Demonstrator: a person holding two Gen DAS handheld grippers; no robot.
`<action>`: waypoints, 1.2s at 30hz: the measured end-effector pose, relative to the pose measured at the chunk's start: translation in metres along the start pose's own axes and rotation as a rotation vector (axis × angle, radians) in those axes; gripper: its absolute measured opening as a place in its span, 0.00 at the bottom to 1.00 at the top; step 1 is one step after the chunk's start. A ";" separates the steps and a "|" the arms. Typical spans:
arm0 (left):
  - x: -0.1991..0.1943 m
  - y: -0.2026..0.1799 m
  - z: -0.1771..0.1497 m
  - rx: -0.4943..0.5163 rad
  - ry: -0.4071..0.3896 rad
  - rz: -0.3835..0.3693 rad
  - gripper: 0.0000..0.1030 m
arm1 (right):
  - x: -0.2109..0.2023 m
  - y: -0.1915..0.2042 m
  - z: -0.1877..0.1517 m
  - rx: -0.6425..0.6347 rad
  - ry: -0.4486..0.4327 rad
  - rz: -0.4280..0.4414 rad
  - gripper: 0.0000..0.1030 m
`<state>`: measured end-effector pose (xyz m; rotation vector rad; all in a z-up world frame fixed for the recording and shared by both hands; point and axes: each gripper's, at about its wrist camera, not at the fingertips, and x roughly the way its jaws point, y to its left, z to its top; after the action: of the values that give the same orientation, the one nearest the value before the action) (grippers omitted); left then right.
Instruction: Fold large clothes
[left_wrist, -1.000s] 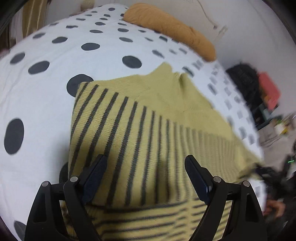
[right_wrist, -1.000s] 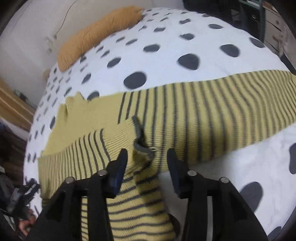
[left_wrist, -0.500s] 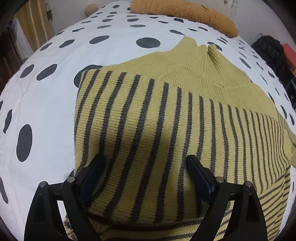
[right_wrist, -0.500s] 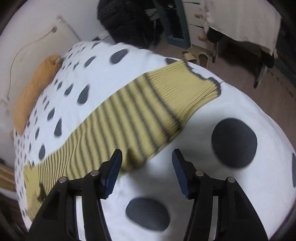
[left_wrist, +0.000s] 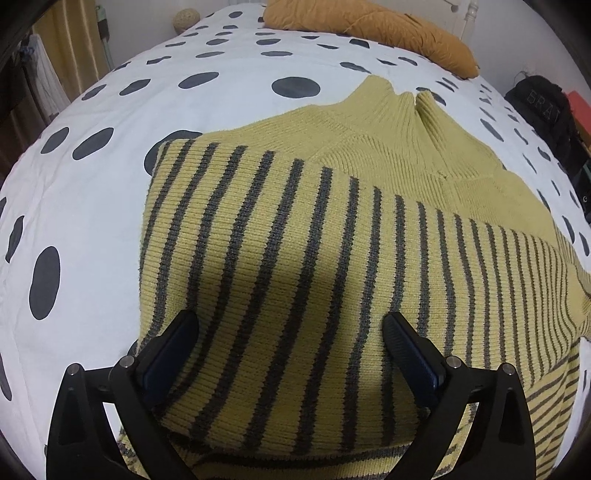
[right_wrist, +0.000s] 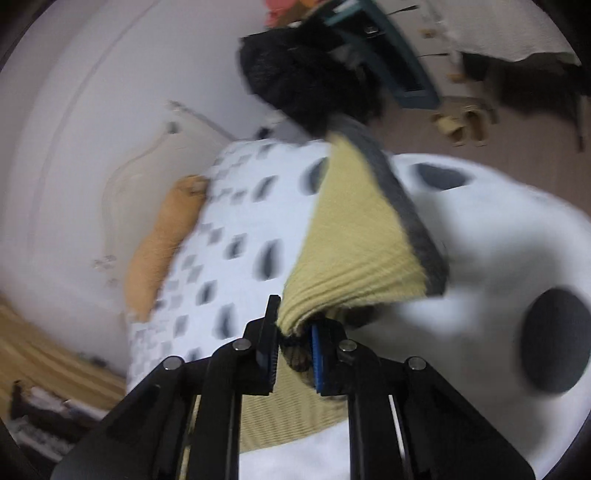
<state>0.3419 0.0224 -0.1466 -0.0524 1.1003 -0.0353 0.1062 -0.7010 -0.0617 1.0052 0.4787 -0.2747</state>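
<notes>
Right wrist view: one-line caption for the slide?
Right gripper pinches the yellow sweater's grey-edged cuff above the spotted bedspread.

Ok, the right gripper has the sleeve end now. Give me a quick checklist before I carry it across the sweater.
1. Right gripper shut on the sleeve cuff: ok; its jaws have just been closing and knit is pinched between them.
2. Cuff lifted off the bedspread: ok, it stands up from the gripper.
3. Left gripper free of cloth: ok, jaws wide open over the folded sleeve, nothing pinched.
4. First sleeve folded flat across the sweater: ok, it lies smooth.
5. Collar flat: ok.
6. Rest of the gripped sleeve untwisted: cannot tell, the right wrist view is blurred.
</notes>
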 end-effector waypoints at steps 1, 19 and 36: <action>-0.003 0.001 0.000 -0.004 -0.003 -0.014 0.96 | 0.000 0.019 -0.008 -0.015 0.016 0.059 0.15; -0.075 0.122 0.000 -0.237 -0.076 -0.202 0.89 | 0.206 0.330 -0.426 -0.253 0.793 0.379 0.38; -0.023 0.027 0.005 -0.148 0.043 -0.177 0.88 | 0.113 0.272 -0.349 -0.618 0.643 -0.151 0.55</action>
<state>0.3359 0.0504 -0.1254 -0.2832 1.1379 -0.1142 0.2320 -0.2626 -0.0730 0.4277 1.1466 0.0790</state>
